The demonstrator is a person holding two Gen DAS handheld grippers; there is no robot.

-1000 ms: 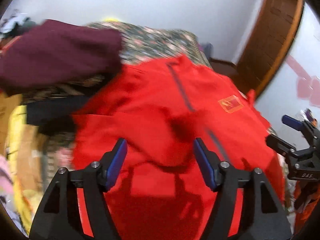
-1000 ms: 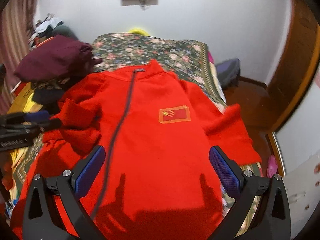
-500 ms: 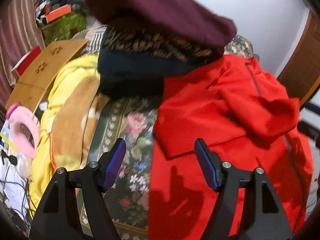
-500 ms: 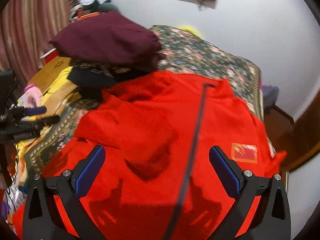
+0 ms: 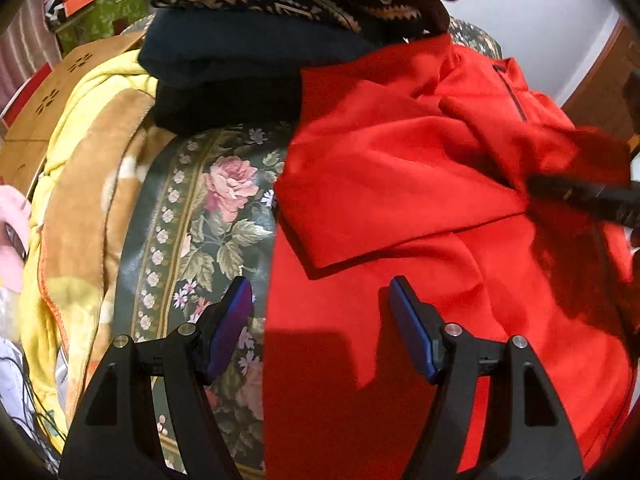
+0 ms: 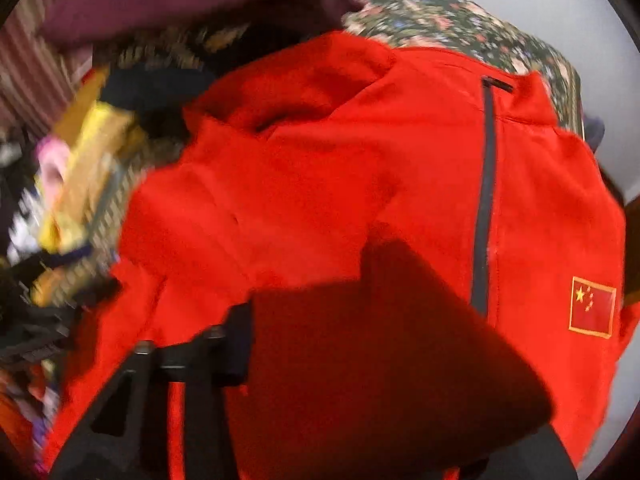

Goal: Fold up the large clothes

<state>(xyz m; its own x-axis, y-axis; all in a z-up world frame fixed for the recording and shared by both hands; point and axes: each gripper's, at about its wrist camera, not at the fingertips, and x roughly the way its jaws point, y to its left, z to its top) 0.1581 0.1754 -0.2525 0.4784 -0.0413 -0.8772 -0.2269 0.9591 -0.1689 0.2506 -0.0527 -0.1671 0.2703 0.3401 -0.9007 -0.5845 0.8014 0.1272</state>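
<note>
A red jacket (image 5: 400, 184) with a dark zip and a flag patch (image 6: 592, 312) lies face up on the floral bed cover (image 5: 208, 208). Its left sleeve (image 5: 380, 200) is folded across the chest. My left gripper (image 5: 320, 320) is open and empty, just above the jacket's left edge. In the right wrist view, a flap of red cloth (image 6: 380, 360) lies over my right gripper and hides its right finger; only the left finger (image 6: 236, 344) shows. My right gripper (image 5: 588, 200) reaches in at the sleeve cuff in the left wrist view.
A stack of folded clothes, dark navy (image 5: 248, 52) under patterned and maroon ones, sits at the bed's far left. A yellow and tan blanket (image 5: 80, 200) lies along the left side. A wooden door (image 5: 600, 80) stands at right.
My left gripper moved lower and closer to the jacket's left edge. My right gripper swung left and down into the jacket, and red cloth now covers its right finger.
</note>
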